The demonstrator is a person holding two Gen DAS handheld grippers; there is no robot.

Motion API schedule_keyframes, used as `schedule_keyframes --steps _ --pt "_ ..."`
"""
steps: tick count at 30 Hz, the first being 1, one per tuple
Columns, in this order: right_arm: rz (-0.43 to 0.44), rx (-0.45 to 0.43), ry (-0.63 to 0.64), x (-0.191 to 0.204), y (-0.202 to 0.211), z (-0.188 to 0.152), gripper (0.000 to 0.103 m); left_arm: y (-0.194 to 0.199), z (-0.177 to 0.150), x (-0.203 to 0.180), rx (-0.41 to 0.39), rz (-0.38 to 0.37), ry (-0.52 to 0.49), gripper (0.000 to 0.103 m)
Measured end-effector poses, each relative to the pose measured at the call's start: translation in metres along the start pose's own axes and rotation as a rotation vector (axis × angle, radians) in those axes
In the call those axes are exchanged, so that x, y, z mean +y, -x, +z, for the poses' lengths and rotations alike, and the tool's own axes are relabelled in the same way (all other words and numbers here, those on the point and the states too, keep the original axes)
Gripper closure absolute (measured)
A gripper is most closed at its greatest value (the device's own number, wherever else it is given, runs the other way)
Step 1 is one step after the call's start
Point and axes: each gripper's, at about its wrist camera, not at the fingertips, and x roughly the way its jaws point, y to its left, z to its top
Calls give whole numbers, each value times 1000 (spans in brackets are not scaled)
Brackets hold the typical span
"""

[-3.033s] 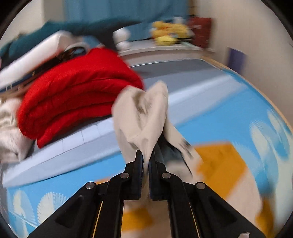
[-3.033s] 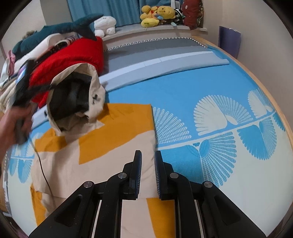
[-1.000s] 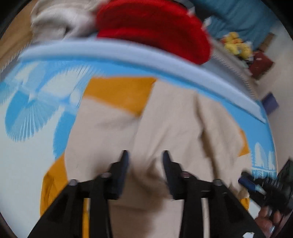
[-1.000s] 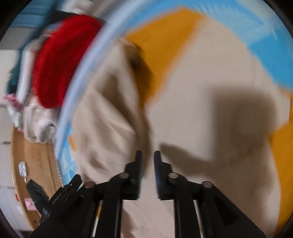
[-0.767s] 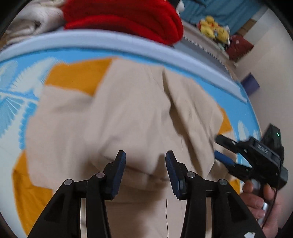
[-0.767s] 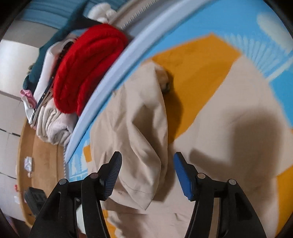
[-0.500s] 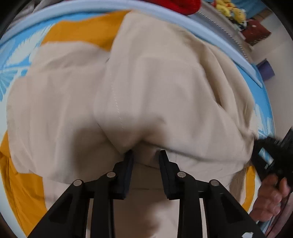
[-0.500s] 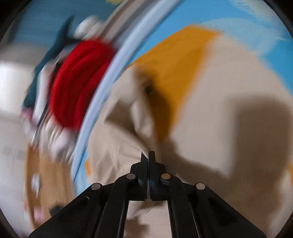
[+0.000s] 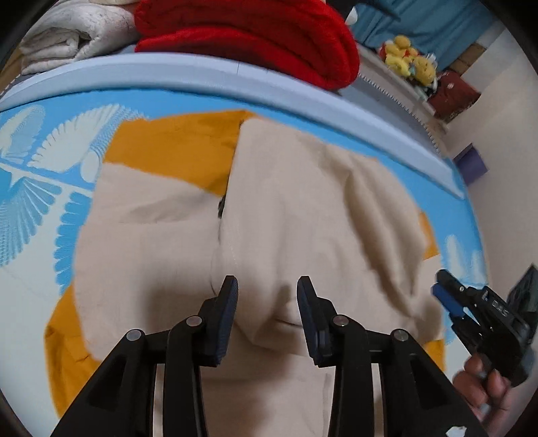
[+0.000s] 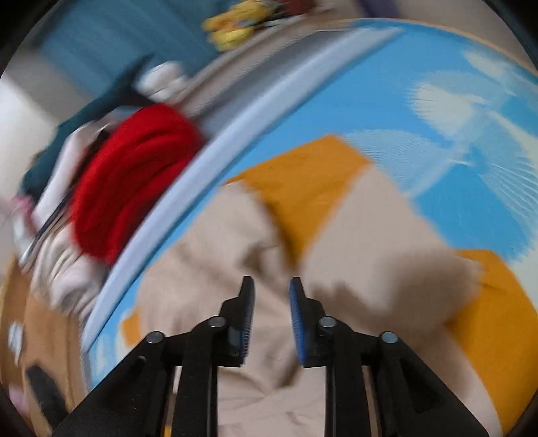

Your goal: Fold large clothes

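A large beige and orange garment [image 9: 296, 208] lies spread on the blue patterned bed, with a beige part folded over its middle. My left gripper [image 9: 267, 295] is open and empty just above the beige fabric. My right gripper [image 10: 270, 295] is open and empty over the same garment [image 10: 353, 228]; that view is blurred. The right gripper also shows in the left wrist view [image 9: 484, 322], held in a hand at the garment's right edge.
A folded red blanket [image 9: 248, 30] and a whitish blanket [image 9: 74, 30] lie behind a light blue bolster [image 9: 201, 77] at the bed's far side. Plush toys [image 9: 408, 64] sit on a shelf. The bedsheet [image 9: 33, 174] extends left.
Both grippers have let go of the fabric and opened. The folded beige part now lies flat on the garment. The right gripper was shut half a second ago and has swung away.
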Motion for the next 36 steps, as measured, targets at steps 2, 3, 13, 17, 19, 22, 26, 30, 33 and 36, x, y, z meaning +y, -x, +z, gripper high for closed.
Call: schedule_keyframes --steps 2,3,13,17,19,22,26,30,33,36 --pt "6 183 23 -3 -37 -14 72 -30 -10 9 68 70 -5 71" --pt "-44 240 47 -7 -48 -24 72 -39 -16 15 108 93 10 71" --pt "-41 92 237 35 -18 -38 65 -8 -19 -16 45 13 -90 71" --pt "-86 336 260 16 -70 -67 60 -37 -42 -3 161 80 -137 74" --pt "-89 305 258 20 -64 -66 63 -18 -36 -2 142 85 -124 79" --pt "-102 211 357 47 -29 -58 62 29 -31 -1 45 67 -118 79" --pt "-83 -19 470 85 50 -45 62 100 -31 5 -102 47 -136 80" --pt "-38 -220 517 110 144 -33 62 155 -28 -4 -196 29 -184 80" --pt "-18 -308 529 88 232 -45 62 201 -63 2 -237 7 -167 82" --pt "-21 -349 556 66 303 -69 62 244 -104 24 -263 20 -172 84"
